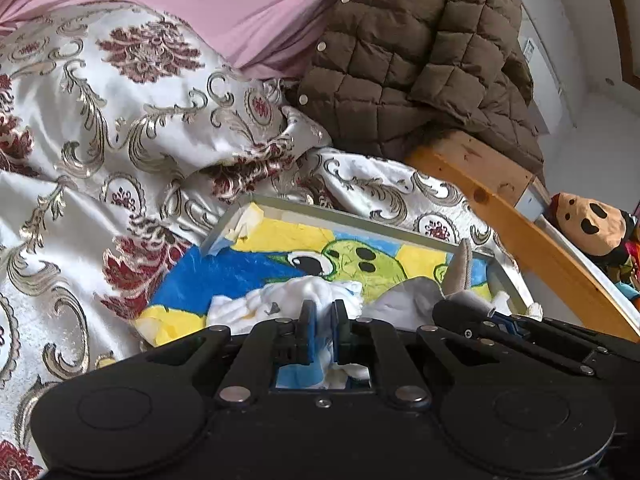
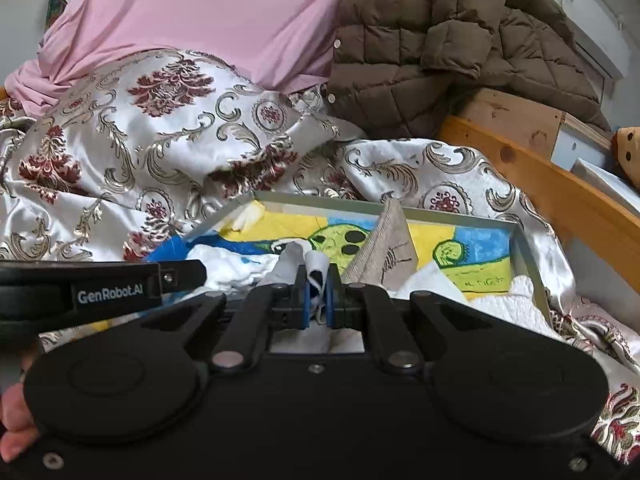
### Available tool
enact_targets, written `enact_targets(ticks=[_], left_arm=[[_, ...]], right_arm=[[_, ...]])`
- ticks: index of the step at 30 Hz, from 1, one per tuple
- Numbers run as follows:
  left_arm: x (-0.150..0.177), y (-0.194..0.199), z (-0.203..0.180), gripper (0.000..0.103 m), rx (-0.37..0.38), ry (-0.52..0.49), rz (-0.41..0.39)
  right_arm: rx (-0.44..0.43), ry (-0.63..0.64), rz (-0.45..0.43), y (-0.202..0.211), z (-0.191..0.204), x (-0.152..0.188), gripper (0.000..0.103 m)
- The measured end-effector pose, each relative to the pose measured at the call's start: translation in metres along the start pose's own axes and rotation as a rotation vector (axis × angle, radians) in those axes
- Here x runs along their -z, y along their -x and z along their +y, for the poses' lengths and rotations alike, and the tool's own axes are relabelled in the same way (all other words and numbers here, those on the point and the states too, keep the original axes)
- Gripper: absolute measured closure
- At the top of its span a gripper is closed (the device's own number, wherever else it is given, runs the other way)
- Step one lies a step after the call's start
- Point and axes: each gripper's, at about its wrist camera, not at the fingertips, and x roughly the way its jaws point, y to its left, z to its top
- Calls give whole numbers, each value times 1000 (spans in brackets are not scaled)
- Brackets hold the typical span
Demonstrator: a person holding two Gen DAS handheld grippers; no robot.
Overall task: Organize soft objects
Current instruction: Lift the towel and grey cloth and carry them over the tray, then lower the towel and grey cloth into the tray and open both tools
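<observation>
You hold one hand-held gripper in each hand over a bed. Your left hand-held gripper (image 1: 323,312) is pinched tight on a white cloth (image 1: 288,300) with blue marks. Your right hand-held gripper (image 2: 318,294) is pinched tight on a fold of the same kind of white cloth (image 2: 316,268) with a black patch.

A flat grey tray (image 1: 360,216) lies on the shiny flowered bedspread (image 1: 120,120), near the wooden side rail (image 1: 520,240) of the bed. Inside the tray lies a bright towel (image 1: 280,240) with a green cartoon face. The white cloth sits on the towel at the tray's near edge. A grey cloth (image 2: 388,248) stands up like a little tent beside it.

A pink pillow (image 2: 220,12) and a brown puffy jacket (image 2: 440,40) sit at the far end of the bed.
</observation>
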Motion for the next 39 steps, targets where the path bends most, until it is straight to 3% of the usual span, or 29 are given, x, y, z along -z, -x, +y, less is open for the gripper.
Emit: enact_targets(ticks=[8,10,14,16,19,24,30,34,39], left_arm=[[5,-6,-13,91,-17,-38,62],[4,-5,-16,88,-25,-51,71],[3,-1,-22,85,-36,-55,84],[3,1,-25,81,-42,-61,89],[2,7,-29,74,-51,-77,81],[-1,29,-36,52,-52,-92,47],[-7,71,-45,32,-56,-151,-19],[-9,101,-47,25,-66,-167,-55],[-6,143,-49,9,-84,-211,-103]], right_arm=[[4,-37,23,13,-18,0,98],[-3,-49,19,17,-25,-2,89],[-4,-51,12,24,-31,-3,81],[-8,-54,5,28,-32,-4,70],[-13,-56,-9,37,-35,-6,61],[-11,-59,-34,60,-44,-6,49],[-19,-62,-73,92,-56,-7,32],[-29,-75,-109,118,-58,-7,13],[-53,-127,-157,154,-61,-6,1]])
